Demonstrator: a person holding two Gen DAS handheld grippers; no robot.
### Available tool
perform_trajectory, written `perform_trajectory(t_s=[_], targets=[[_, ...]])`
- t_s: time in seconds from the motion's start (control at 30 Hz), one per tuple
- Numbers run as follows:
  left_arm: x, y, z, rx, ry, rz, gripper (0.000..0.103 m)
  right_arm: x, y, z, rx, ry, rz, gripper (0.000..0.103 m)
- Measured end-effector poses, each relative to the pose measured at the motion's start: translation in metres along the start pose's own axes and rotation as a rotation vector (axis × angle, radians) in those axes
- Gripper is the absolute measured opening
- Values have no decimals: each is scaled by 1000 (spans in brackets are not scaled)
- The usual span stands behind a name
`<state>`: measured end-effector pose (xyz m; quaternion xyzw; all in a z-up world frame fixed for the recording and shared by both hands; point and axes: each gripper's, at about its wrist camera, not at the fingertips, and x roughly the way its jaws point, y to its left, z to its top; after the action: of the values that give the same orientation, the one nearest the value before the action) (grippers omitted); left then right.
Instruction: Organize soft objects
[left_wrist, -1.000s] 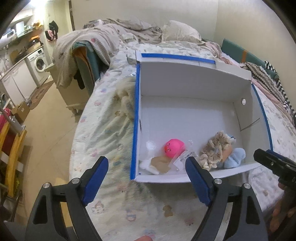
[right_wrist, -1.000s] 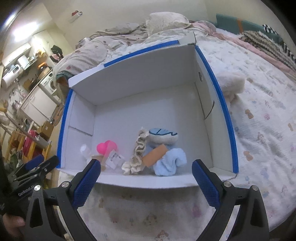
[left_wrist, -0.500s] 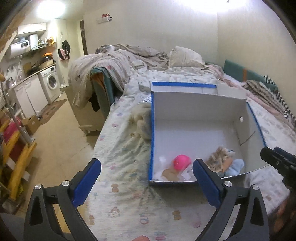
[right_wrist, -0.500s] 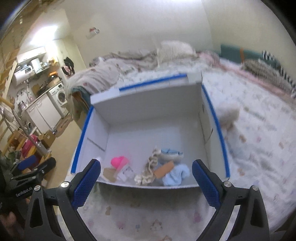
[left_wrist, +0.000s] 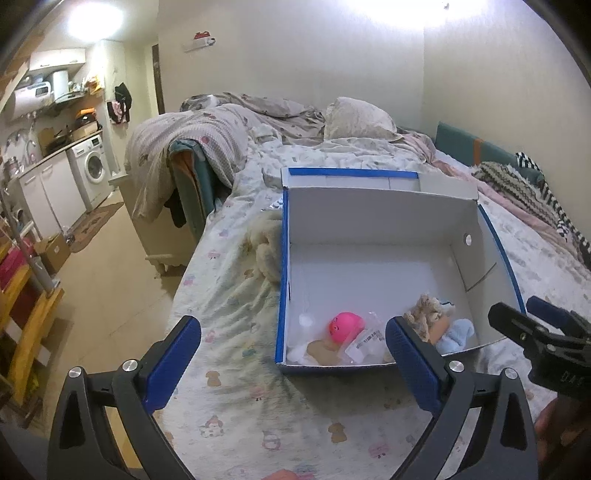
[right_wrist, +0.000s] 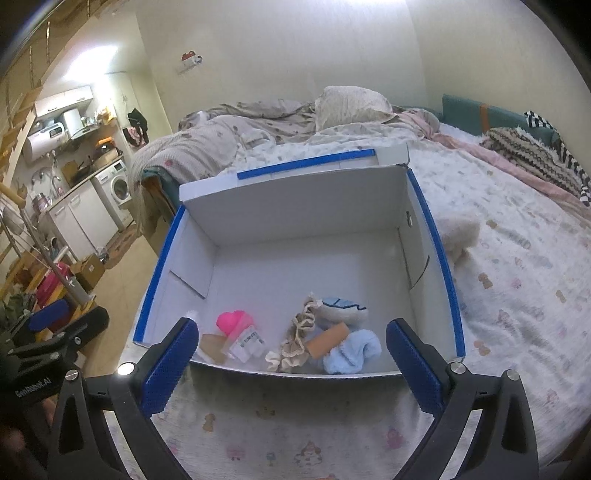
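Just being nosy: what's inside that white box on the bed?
Along the box's near wall: a pink toy, a clear tagged packet, a beige frilly cloth, a light blue fluffy cloth. Whatever lies underneath them is hidden.

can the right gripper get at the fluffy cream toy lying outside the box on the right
Probably yes. The cream toy lies in the open on the bedsheet, outside the box wall. The right gripper is open and empty.

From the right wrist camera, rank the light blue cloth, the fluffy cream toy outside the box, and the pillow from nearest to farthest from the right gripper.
1. Light blue cloth, in the box's near right corner, just beyond the right gripper.
2. Fluffy cream toy, on the bed outside the box's right wall.
3. Pillow, far back by the wall.
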<state>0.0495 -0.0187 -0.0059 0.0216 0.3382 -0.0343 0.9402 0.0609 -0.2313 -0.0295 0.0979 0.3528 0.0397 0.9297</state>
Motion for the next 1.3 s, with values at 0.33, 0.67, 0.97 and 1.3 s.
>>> perform_trajectory(t_s=[0.33, 0.67, 0.97, 1.3], targets=[[3, 5, 1, -28, 14, -1, 103, 5, -2, -1, 5, 14, -14, 103], [3, 5, 1, -31, 15, -5, 103, 6, -2, 0, 3, 17, -28, 103], [3, 5, 1, -29, 15, -4, 103, 7, -2, -1, 3, 20, -30, 103], [2, 5, 0, -32, 21, -5, 103, 7, -2, -1, 2, 21, -30, 103]])
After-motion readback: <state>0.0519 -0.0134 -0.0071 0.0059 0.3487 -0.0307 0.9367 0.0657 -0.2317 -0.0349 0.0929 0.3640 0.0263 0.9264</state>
